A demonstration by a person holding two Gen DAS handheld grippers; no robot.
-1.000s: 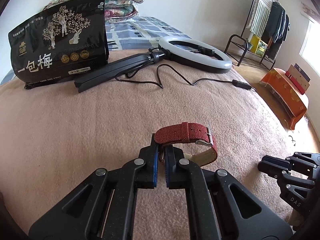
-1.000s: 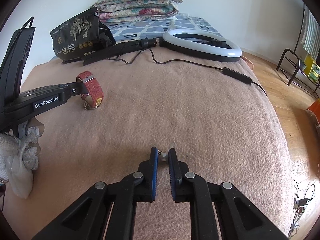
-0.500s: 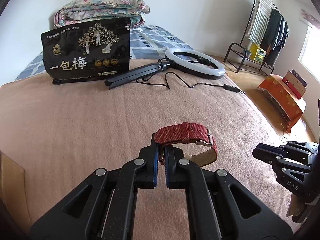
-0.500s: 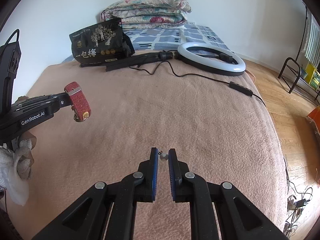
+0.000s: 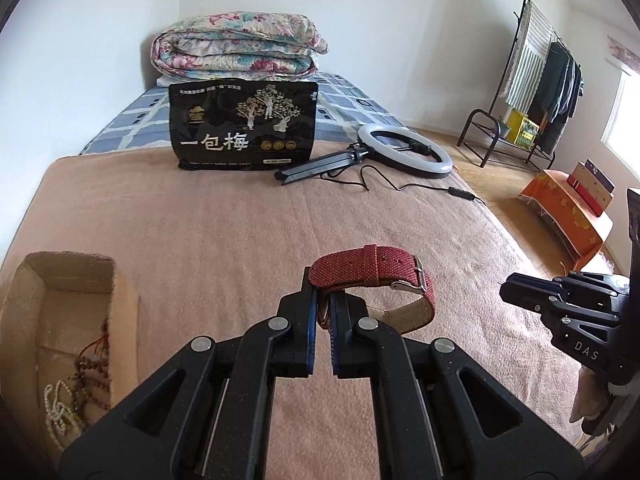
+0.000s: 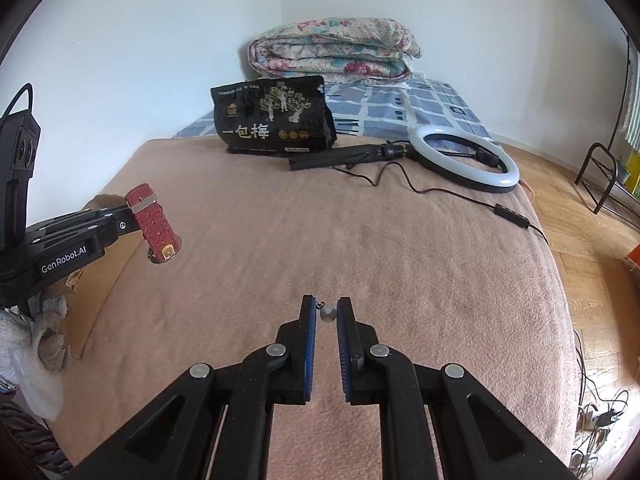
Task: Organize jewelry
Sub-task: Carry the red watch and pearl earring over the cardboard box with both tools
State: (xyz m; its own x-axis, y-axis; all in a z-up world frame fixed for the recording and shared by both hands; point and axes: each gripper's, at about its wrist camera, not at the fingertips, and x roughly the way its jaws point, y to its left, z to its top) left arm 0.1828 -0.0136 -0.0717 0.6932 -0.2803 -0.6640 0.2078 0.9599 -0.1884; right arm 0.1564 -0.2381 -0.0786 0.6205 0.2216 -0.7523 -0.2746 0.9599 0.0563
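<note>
So the left gripper (image 5: 323, 300) has its fingers pinching a red watch (image 5: 372, 276) by the strap, and the watch hangs in the air above the bed (image 5: 220, 232), near the left edge going by the right wrist view, where it shows up as a red loop (image 6: 154, 226) sticking out past the left fingers. The right gripper (image 6: 326, 314) has its fingers nipped onto a tiny silvery bead (image 6: 328, 314) with a little hook on it, probably an earring, can't tell for sure, and it's also off the blanket. In the left wrist view a cardboard box (image 5: 120, 304) sits at the near left corner of the bed with strings of beads (image 5: 80, 392) inside, some white and some brown. Up at the far end there's a black snack bag (image 5: 244, 126) standing up, a folded floral quilt (image 5: 236, 46) behind it, and a ring light (image 5: 404, 152) lying flat toward the right edge with its cord trailing over the blanket.
</note>
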